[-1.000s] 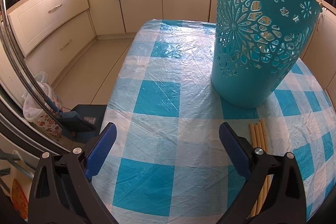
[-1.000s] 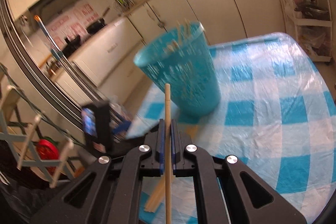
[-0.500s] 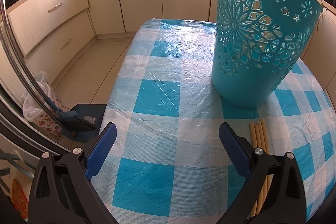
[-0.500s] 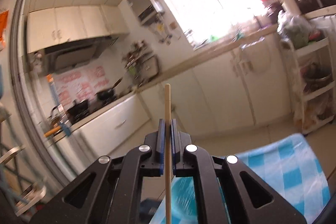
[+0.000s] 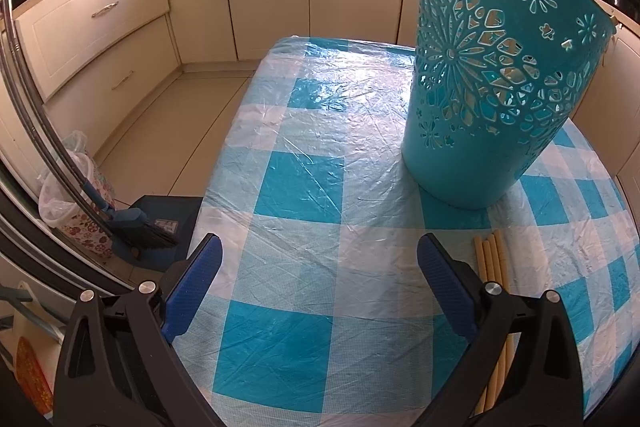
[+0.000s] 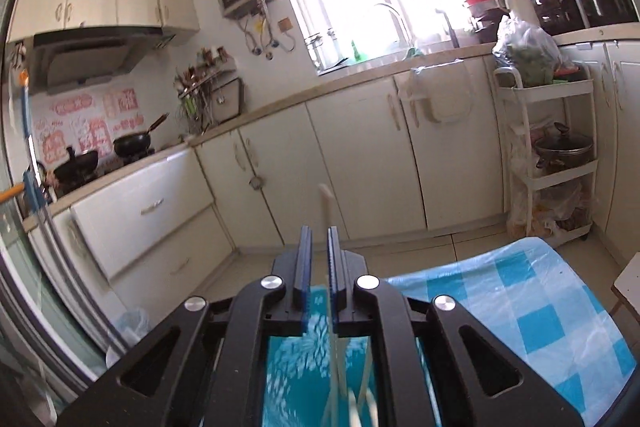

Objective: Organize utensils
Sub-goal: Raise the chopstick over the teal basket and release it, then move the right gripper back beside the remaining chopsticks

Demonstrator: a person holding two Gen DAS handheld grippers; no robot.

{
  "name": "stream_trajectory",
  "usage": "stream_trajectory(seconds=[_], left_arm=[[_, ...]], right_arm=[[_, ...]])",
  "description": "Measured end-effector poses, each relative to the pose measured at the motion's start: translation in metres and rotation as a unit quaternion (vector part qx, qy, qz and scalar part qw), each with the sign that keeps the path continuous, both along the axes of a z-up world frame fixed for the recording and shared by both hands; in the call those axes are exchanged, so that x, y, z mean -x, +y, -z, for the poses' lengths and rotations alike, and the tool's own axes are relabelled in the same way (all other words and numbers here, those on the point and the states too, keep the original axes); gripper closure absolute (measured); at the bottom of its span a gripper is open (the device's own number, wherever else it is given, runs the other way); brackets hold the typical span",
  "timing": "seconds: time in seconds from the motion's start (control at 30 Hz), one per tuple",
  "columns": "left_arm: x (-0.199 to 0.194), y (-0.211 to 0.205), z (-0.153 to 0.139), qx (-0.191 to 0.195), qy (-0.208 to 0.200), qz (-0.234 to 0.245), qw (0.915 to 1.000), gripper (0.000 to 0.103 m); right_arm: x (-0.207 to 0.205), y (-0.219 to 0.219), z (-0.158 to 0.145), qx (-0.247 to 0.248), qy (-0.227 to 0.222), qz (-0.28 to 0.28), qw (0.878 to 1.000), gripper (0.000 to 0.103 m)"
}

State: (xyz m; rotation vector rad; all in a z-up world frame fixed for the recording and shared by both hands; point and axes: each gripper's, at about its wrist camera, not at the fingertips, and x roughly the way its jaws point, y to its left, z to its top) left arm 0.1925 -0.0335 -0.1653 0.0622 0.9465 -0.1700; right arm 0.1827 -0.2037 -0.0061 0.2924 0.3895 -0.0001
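Note:
A teal cut-out basket [image 5: 492,87] stands on the blue-checked tablecloth [image 5: 300,187]. Several wooden chopsticks [image 5: 490,259] lie in front of it, beside the right finger of my left gripper [image 5: 318,267], which hovers open and empty over the cloth. My right gripper [image 6: 318,251] is held above the basket's mouth [image 6: 292,367], and its jaws are opening. A blurred chopstick [image 6: 326,211] hangs loose in the narrow gap, by the right pad, its lower end reaching down into the basket. More chopsticks [image 6: 360,399] show inside the basket.
Cream kitchen cabinets [image 6: 360,167] and a tiled floor [image 5: 160,131] surround the table. A bagged bin [image 5: 68,187] and a broom stand left of the table. A white shelf trolley [image 6: 552,155] stands at the right, with a pot on it.
The right gripper swung up from facing the basket's side to above its mouth. Its jaws have parted and the chopstick, gripped before, is slipping down. The left gripper stayed still.

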Motion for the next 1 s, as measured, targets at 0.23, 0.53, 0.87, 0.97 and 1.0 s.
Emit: stream_trajectory(seconds=[0.23, 0.53, 0.87, 0.97, 1.0], left_arm=[[-0.001, 0.000, 0.000, 0.001, 0.000, -0.002, 1.0000, 0.009], [0.000, 0.000, -0.001, -0.002, 0.000, -0.004, 1.0000, 0.009], [-0.001, 0.000, -0.001, -0.003, 0.000, -0.006, 1.0000, 0.008], [-0.001, 0.000, -0.001, -0.002, 0.000, -0.005, 1.0000, 0.008], [-0.001, 0.000, 0.000, -0.002, 0.000, -0.005, 1.0000, 0.008]], right_arm=[[0.065, 0.006, -0.012, 0.037, -0.015, -0.006, 0.999, 0.057], [0.112, 0.021, 0.050, 0.092, 0.149, -0.032, 0.984, 0.036], [0.088, 0.017, 0.117, 0.062, 0.271, -0.058, 0.959, 0.078], [0.082, 0.021, 0.123, 0.061, 0.276, -0.061, 0.957, 0.078], [0.082, 0.022, 0.124, 0.061, 0.277, -0.061, 0.957, 0.078]])
